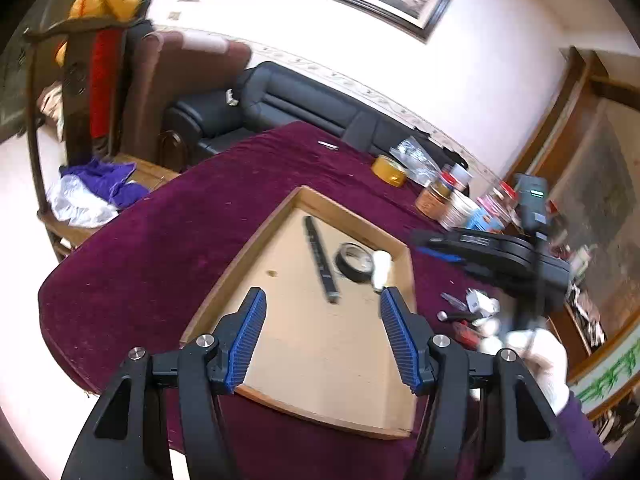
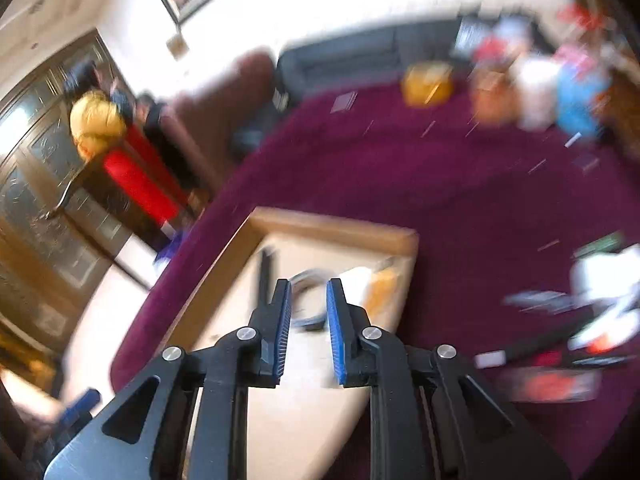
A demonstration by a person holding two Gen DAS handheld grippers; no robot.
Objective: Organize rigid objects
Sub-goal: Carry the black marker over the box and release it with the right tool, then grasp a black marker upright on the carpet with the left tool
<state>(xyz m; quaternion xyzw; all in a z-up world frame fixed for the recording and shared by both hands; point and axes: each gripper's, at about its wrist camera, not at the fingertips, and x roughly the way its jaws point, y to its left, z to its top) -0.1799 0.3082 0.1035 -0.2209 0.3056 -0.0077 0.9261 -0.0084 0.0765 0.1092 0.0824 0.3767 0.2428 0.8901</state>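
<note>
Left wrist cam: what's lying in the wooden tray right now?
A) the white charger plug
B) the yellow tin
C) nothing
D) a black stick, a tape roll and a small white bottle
D: the wooden tray holds a black stick, a tape roll and a small white bottle near its far right corner.

Our left tongs (image 1: pixel 323 302) fill the lower part of the left wrist view: matte black linkage arms with triangular cut-outs, silver round screws at the pivots, and ribbed blue pads on the inner faces of both fingers. Our right tongs (image 2: pixel 308 296) are built the same, black with blue ribbed pads and four silver screws. At the lower right of the left wrist view we wear a white knitted glove (image 1: pixel 546 364) and a purple sleeve (image 1: pixel 588 436).
</note>
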